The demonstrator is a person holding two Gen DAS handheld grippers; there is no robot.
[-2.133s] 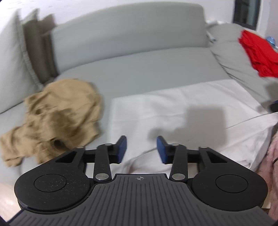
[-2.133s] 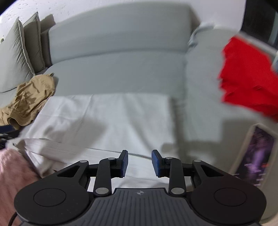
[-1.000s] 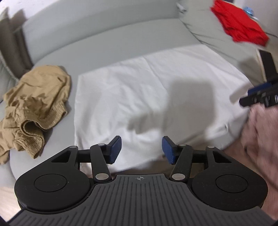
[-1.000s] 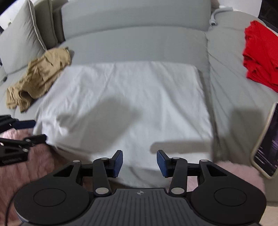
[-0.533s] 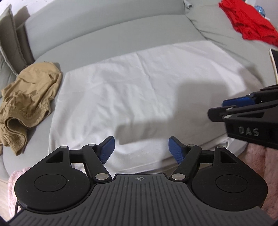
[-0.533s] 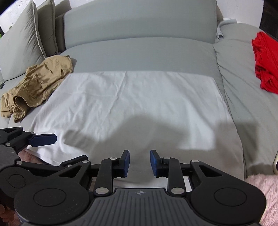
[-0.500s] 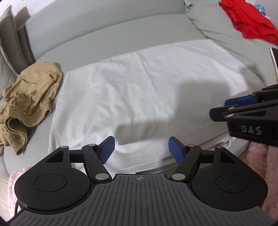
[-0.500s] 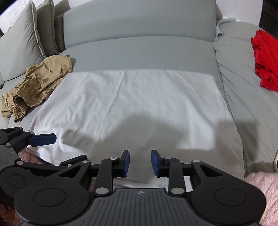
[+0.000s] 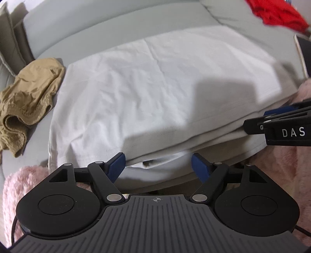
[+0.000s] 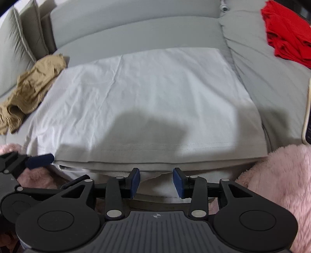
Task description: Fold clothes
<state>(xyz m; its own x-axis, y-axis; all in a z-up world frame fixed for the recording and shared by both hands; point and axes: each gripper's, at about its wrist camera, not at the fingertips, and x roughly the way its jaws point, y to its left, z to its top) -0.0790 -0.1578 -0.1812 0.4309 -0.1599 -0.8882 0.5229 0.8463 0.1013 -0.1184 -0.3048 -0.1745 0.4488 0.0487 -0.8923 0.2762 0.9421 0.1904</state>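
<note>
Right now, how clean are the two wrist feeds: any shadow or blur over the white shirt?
Left wrist: a broad dark shadow covers the white shirt's near right part, and the red clothes at the top edge are smeared. Right wrist: a shadow darkens the shirt's near hem, and the tan garment is slightly blurred.

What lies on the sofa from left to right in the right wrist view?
Tan garment → white shirt → red garment → phone at the right edge.
</note>
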